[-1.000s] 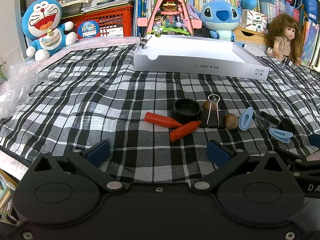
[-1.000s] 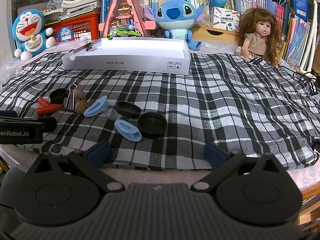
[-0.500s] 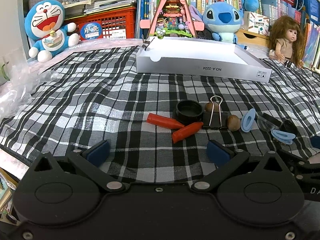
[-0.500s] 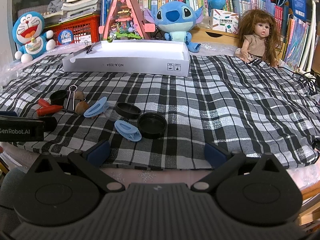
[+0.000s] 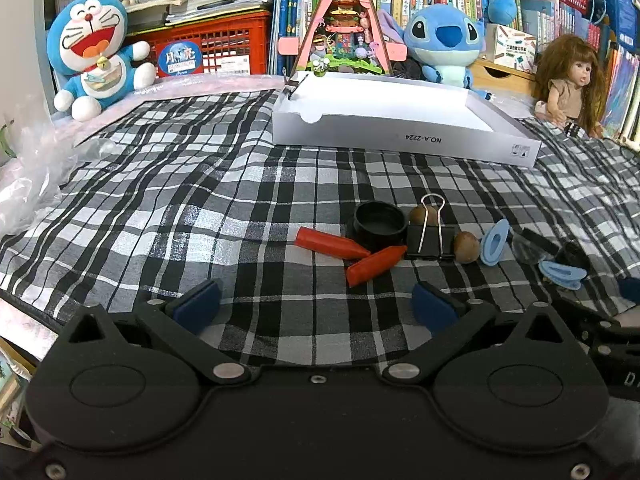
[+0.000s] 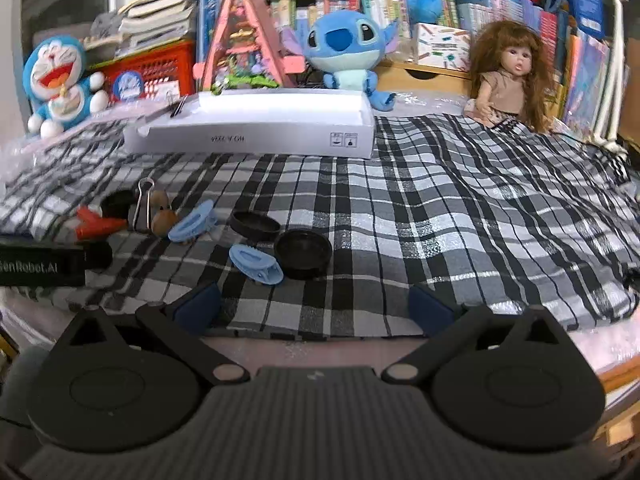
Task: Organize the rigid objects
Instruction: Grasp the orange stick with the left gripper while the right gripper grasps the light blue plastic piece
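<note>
Small objects lie on the plaid cloth: two red crayons [image 5: 374, 266], a black cap [image 5: 379, 222], a black binder clip [image 5: 430, 236], two brown nuts [image 5: 466, 247], two blue clips [image 6: 256, 263] and two black lids [image 6: 303, 253]. A white shallow box [image 5: 400, 130] stands behind them; it also shows in the right wrist view [image 6: 248, 138]. My left gripper [image 5: 314, 306] is open and empty, just short of the crayons. My right gripper [image 6: 312, 308] is open and empty at the cloth's front edge, near the lids.
Plush toys [image 5: 94, 64], a pink toy house [image 5: 344, 28], a doll [image 6: 508, 80], a red crate and bookshelves line the back. Crumpled clear plastic [image 5: 28, 184] lies at the left. The left gripper's body [image 6: 44, 260] shows at the right view's left edge.
Both grippers have drifted slightly forward and the right view has shifted a little; the objects lie where they were and both grippers stay open.
</note>
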